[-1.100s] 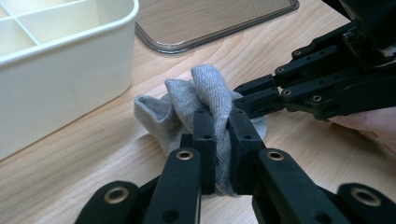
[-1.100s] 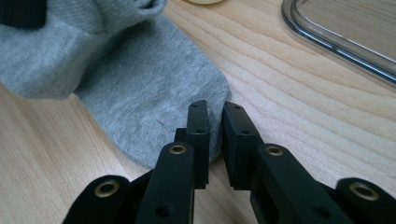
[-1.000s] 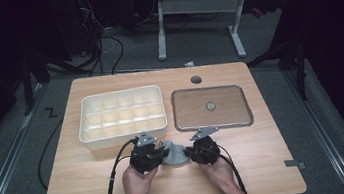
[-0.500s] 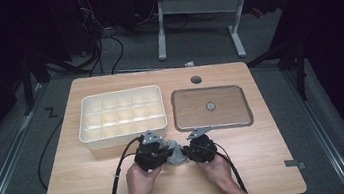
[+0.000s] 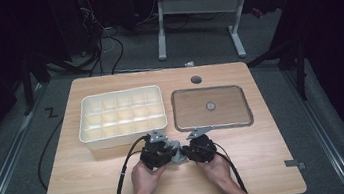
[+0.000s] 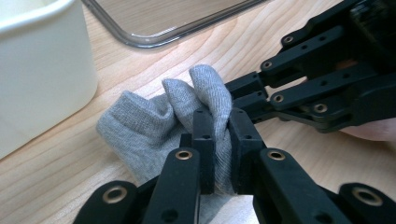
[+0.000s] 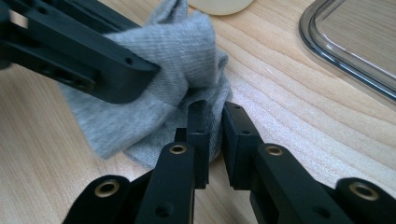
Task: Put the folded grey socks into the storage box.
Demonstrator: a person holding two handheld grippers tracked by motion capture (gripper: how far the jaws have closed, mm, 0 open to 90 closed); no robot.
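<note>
A grey knitted sock (image 6: pixel 154 123) lies crumpled on the wooden table, near the front middle (image 5: pixel 176 153). My left gripper (image 6: pixel 221 144) is shut on a fold of it, cloth pinched between the two pads. My right gripper (image 7: pixel 215 135) is shut on another fold of the same sock (image 7: pixel 187 60) from the other side. In the high view the left gripper (image 5: pixel 165 151) and the right gripper (image 5: pixel 189 147) face each other over the sock, each held in a hand. In the right gripper view the left gripper's black jaw crosses the sock at upper left.
A cream compartment box (image 5: pixel 122 114) stands behind the left gripper, its wall close by (image 6: pixel 42 70). A clear flat lid (image 5: pixel 211 108) lies behind the right gripper, its rim (image 7: pixel 345 56) near. A cable port (image 5: pixel 196 79) sits at the table's back edge.
My left hand has drifted a little to the right, toward the right gripper, bunching the sock between them. The right hand has stayed put.
</note>
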